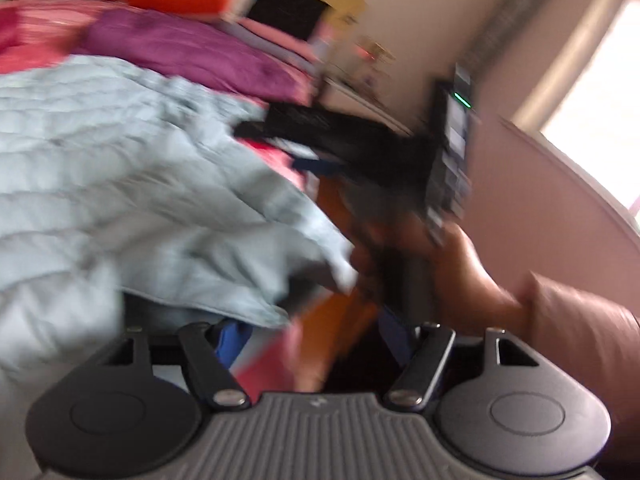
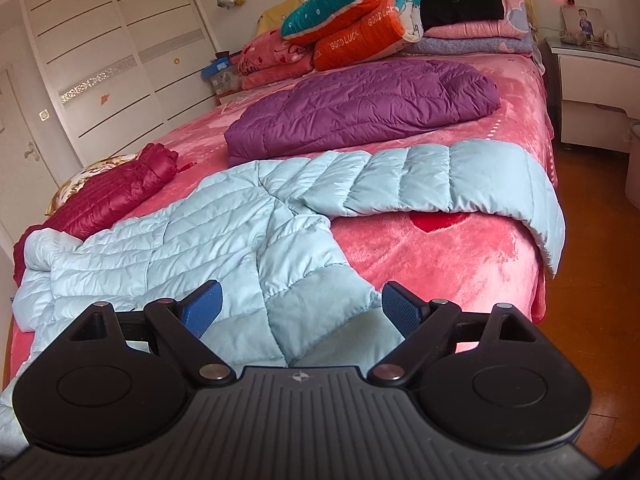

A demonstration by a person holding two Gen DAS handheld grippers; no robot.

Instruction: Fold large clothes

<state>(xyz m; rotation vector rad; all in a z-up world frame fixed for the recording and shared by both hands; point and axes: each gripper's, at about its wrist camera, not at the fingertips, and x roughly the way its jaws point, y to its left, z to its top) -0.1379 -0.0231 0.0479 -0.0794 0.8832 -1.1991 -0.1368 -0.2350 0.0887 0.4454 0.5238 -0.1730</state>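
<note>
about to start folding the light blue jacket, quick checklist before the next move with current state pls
1. Right tool open: ok, blue pads apart.
2. Right tool lined up on the light blue jacket: ok, a sleeve or edge lies between the pads.
3. Jacket laid flat: not ok, one end hangs off the bed.
4. Purple jacket clear of it: ok, apart.
5. Red jacket clear: not ok, touching the blue jacket's far end.
6. Left tool state: cannot tell, view blurred.

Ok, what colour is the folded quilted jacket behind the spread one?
Purple quilted jacket; right wrist view shows it best.
</note>
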